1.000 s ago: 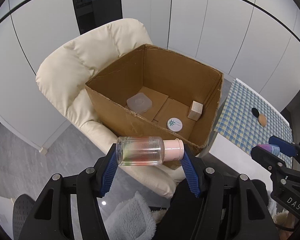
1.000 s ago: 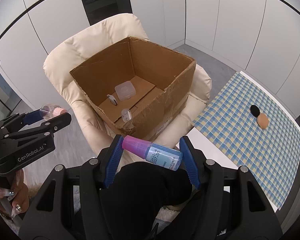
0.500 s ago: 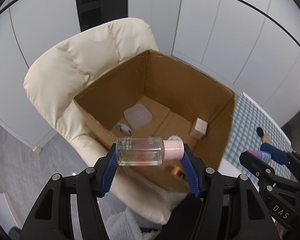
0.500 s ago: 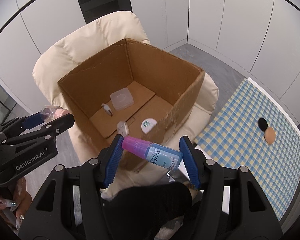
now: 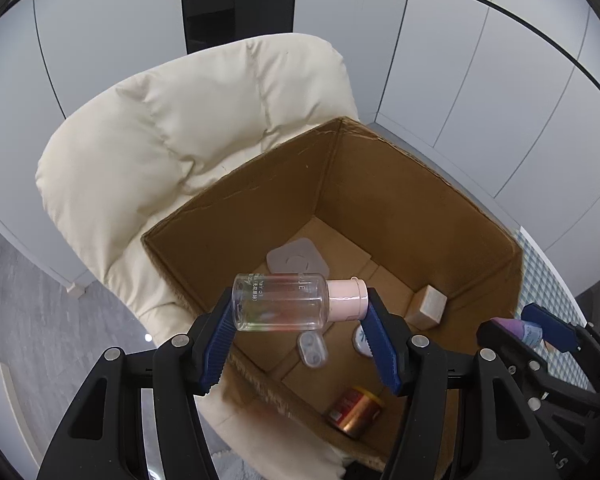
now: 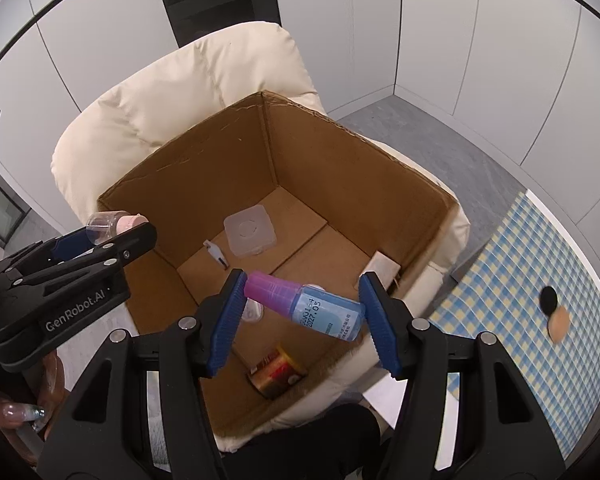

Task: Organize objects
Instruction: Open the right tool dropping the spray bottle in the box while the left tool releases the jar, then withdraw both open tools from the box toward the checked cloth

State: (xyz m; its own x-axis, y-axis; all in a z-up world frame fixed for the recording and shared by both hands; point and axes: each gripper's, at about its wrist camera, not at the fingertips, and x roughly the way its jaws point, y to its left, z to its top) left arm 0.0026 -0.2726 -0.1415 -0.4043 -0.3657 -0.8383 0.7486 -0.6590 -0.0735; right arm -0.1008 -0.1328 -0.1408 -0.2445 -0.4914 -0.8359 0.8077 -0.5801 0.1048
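- Over the left rim of the cardboard box (image 6: 204, 148), the left gripper (image 5: 300, 316) is pinching a clear bottle with a pink cap (image 5: 296, 302) end to end, base on one blue pad and cap on the other; lying crosswise like this, it looks ready to drop flat.
- Inside the box, a translucent square case (image 5: 296, 258), a small lens case (image 5: 312, 350), a wooden block (image 5: 428, 306) and a red-gold tin (image 5: 354, 412) are lying apart on the floor, leaving bare cardboard in the middle.
- Above that middle, the right gripper (image 6: 302, 306) is clamping a blue bottle with a magenta cap (image 6: 304, 306), tilted cap-up, likely for release beside the others.
- Well right, on the checked cloth (image 6: 512, 280), a black puff (image 6: 549, 298) and a tan puff (image 6: 559, 324) are waiting, seemingly still to be collected.
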